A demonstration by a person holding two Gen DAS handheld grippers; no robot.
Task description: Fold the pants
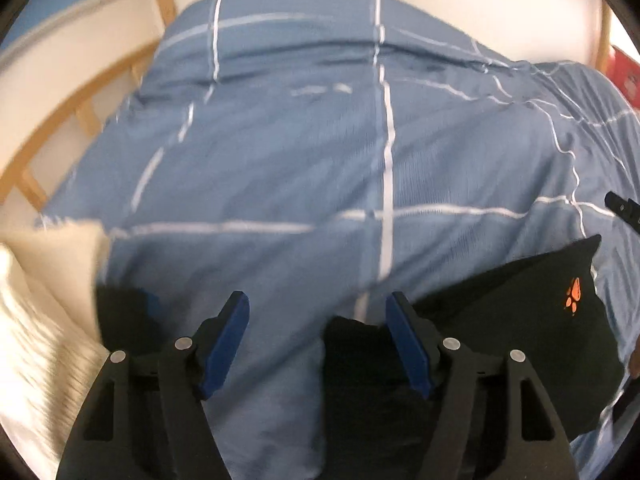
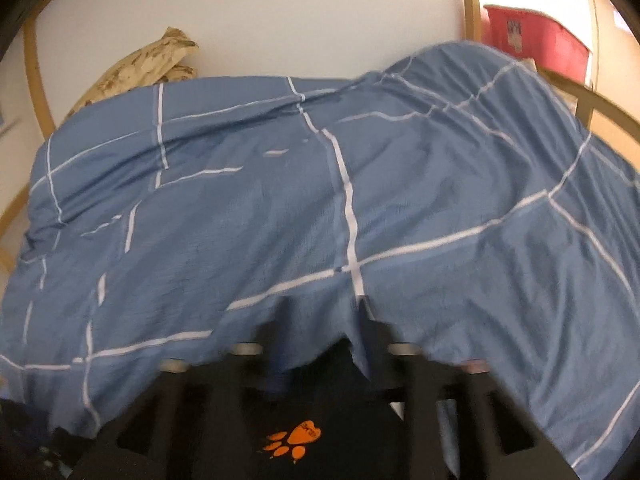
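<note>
Left gripper point(image 1: 318, 334): fingers point(image 1: 228, 340) spread wide, blue pads clear, nothing pinched. Black pants point(image 1: 516, 320) lie on the blue checked duvet point(image 1: 320, 152) that covers the bed. One black fold sits low between the fingers, nearer the right-hand pad and touching or overlapping it; the left-hand pad has only duvet beside it. The bulk of the pants runs out to the right of the fingers, orange paw-print logo point(image 1: 574, 294) up, well to the right of the right finger. A smaller black patch shows just left of the left finger. White fuzzy fabric point(image 1: 36, 304) is further left, at the frame edge. Part of the other black tool pokes in at the far right edge.

Right gripper point(image 2: 318, 354): heavy motion blur. Fingers read as two dark smears standing apart, so they look parted, with no fabric visibly clamped; can't confirm pad contact. The pants point(image 2: 304, 408) sit below and behind the fingertips, close to the camera, logo point(image 2: 296, 440) between the finger bases. Duvet point(image 2: 280, 208) fills everything ahead of the fingers. Beyond it: a mottled beige pillow point(image 2: 140, 68) ahead-left against the white wall, a red bin point(image 2: 536, 46) ahead-right.

Wooden bed frame point(image 1: 86, 116) is visible ahead-left of the left fingers.
</note>
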